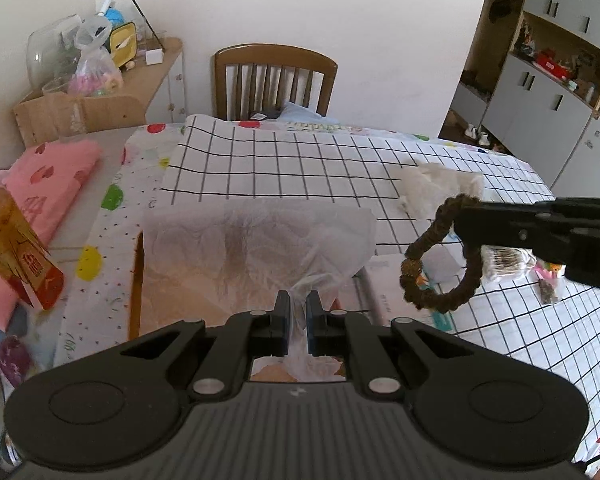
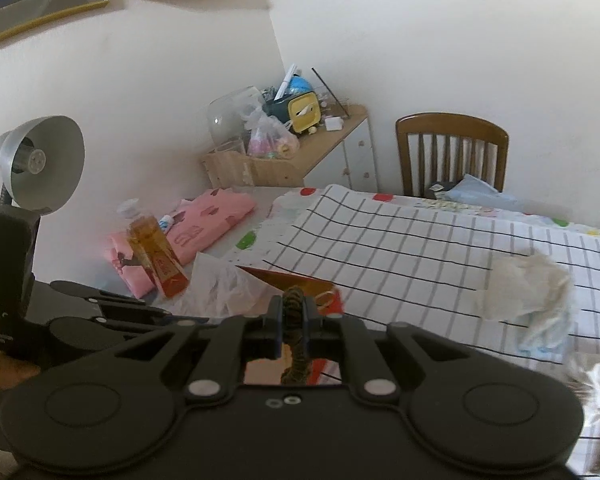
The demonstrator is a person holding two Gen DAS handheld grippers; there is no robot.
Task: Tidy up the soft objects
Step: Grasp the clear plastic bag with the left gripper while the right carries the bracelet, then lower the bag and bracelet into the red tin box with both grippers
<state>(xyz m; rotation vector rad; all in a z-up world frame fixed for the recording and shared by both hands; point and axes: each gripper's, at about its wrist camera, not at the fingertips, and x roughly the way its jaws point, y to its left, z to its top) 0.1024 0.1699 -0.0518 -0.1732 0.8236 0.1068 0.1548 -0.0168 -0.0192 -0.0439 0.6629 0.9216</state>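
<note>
plastic bag [image 1: 260, 240] | pinched in left fingers [image 1: 283, 320] | braided ring [image 1: 440, 256] | clamped in right fingers [image 2: 276, 320]

Soft daylight, fisheye-warped edges, slight blur

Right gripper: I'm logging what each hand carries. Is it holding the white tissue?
No, the right gripper is shut on a brown braided ring, while the white tissue hangs from the left gripper.

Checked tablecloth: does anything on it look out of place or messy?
A crumpled white cloth lies loose on the checked tablecloth, unfolded. Nothing looks spilled or damaged there.
</note>
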